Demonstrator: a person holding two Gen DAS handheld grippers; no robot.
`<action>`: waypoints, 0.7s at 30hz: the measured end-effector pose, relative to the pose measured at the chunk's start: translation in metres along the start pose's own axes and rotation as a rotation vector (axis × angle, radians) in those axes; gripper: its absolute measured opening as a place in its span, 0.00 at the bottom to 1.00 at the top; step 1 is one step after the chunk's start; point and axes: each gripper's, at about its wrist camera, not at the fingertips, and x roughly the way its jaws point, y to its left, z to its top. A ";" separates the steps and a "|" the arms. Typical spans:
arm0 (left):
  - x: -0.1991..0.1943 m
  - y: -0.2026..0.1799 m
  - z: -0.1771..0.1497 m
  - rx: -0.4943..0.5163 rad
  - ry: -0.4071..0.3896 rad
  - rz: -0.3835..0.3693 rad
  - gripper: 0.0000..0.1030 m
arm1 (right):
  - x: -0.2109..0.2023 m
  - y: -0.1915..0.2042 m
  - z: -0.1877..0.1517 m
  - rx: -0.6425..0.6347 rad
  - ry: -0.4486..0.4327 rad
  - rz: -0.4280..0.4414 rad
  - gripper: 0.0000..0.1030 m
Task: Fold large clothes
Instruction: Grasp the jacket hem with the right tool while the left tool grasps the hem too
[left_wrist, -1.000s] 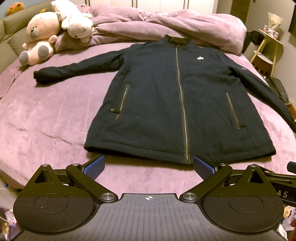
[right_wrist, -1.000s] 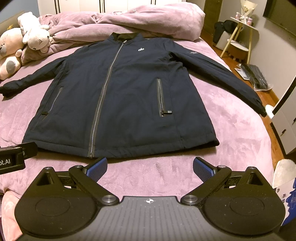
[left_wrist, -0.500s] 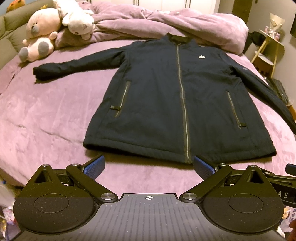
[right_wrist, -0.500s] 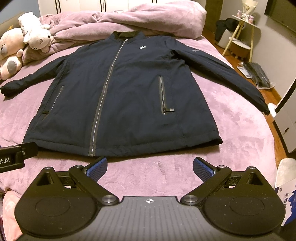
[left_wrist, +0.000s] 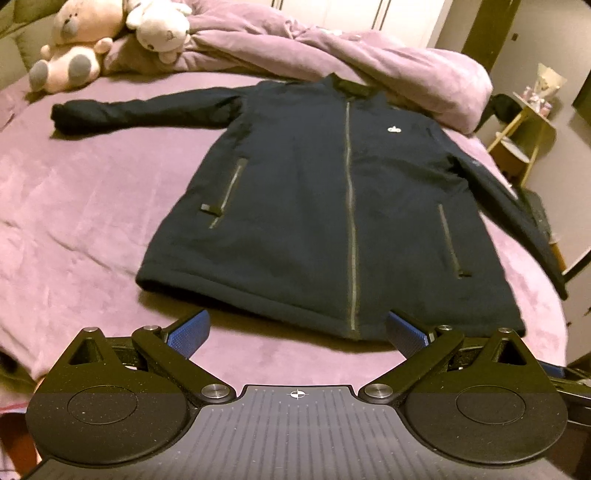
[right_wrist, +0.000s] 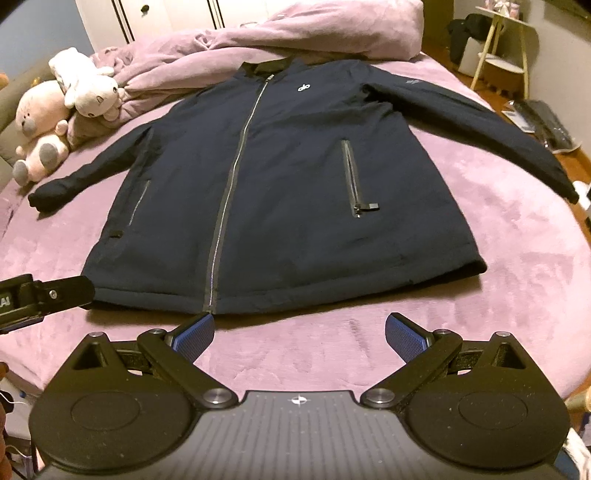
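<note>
Purple plush bedding covers the bed (right_wrist: 517, 258) that fills both views, and nearest the cameras the left claw (left_wrist: 297, 332) and the right claw (right_wrist: 299, 330) hover just short of the mattress edge, each with its blue pads spread wide and nothing between them. Just beyond them lies the jacket (right_wrist: 288, 177), dark navy, zipped up, spread front-up with its hem toward the claws and collar away, both sleeves stretched out to the sides. It looks padded and soft, fairly bulky rather than heavy, so it should bend easily but spring back a little at thick seams; the hem corners and the sleeve cuffs seem the surest places to pinch, since a single thick edge there fills the pads well. Farther off, two plush toys (right_wrist: 62, 122) sit beside a heaped purple duvet (left_wrist: 332, 55) that touches the collar. In the left view the far sleeve's cuff runs off the bed's edge and is hard to make out, motion blur softens that picture, and whatever lies under the jacket is hidden.
</note>
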 end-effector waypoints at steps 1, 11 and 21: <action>0.002 -0.001 0.000 0.002 0.003 0.004 1.00 | 0.001 -0.002 0.000 0.000 -0.008 0.007 0.96; 0.041 0.010 0.016 -0.031 0.014 0.011 1.00 | 0.020 -0.088 0.029 0.188 -0.308 0.109 0.96; 0.118 0.022 0.070 -0.067 -0.035 0.052 1.00 | 0.115 -0.306 0.108 0.992 -0.460 0.045 0.68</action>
